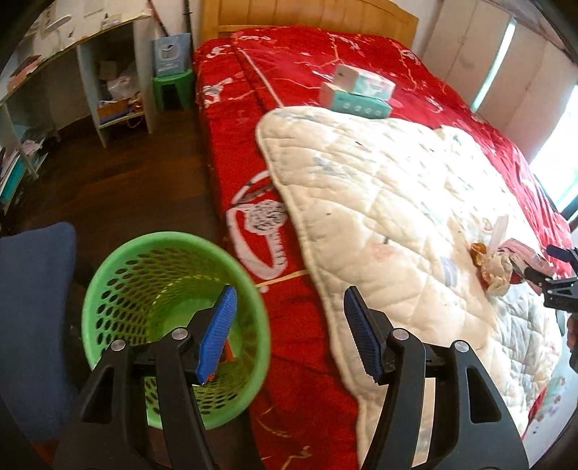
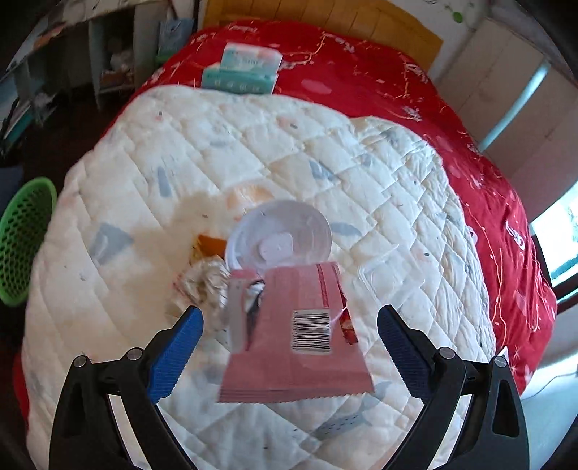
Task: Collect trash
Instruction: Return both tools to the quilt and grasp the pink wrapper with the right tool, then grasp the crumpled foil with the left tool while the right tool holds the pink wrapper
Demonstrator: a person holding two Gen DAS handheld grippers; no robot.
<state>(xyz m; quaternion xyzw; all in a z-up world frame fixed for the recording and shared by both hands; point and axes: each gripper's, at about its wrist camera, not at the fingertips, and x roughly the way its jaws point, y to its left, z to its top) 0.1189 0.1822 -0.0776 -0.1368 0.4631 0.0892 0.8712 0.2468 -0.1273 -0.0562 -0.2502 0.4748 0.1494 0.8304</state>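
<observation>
Pink wrapper (image 2: 294, 340), white quilt (image 2: 253, 152), green basket (image 1: 162, 289)

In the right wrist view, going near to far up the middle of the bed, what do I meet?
pink wrapper → white plastic lid → white quilt → stacked tissue packs → wooden headboard

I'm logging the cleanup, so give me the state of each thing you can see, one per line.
Left tool: open, empty, by the bin.
Right tool: open, above the pink packet, not gripping.
Green bin: upright on the floor.
Pink packet: flat on the quilt.
White lid: lying on the quilt.
Crumpled tissue: beside the packet.
</observation>
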